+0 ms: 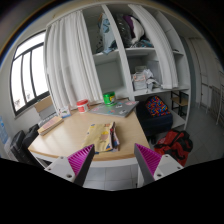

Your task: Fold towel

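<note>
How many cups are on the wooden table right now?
2. A pink cup and a green cup stand at the far side of the light wooden table, beyond the crumpled yellowish towel and the open gripper. Clutter may hide others.

Single tool-mounted view, high, facing table (70,140) (well back), shelves (140,50) beyond.

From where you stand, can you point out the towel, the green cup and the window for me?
towel (102,137): gripper view, middle of the crumpled cloth on the table.
green cup (108,98): gripper view, its side wall.
window (28,70): gripper view, the glass pane.
</note>
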A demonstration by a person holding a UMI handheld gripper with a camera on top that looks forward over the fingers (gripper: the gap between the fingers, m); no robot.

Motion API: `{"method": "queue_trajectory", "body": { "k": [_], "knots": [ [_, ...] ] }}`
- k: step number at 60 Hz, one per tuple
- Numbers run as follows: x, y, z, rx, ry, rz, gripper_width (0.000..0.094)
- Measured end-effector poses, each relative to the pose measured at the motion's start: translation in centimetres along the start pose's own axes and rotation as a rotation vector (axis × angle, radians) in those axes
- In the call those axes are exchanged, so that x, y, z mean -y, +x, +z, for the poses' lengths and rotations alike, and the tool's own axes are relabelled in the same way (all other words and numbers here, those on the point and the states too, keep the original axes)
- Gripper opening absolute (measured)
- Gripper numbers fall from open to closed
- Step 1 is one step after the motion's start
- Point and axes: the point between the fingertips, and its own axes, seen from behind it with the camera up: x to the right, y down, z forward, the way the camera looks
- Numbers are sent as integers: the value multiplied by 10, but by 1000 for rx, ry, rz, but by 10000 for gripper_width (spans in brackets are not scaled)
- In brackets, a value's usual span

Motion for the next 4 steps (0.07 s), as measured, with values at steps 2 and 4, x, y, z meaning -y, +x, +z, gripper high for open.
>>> {"method": "queue_trajectory", "body": {
  "k": [2,4],
  "knots": [
    [-3,6,-12,-2,11,8,830],
    [-7,12,-24,-12,14,19,831]
  ]
}}
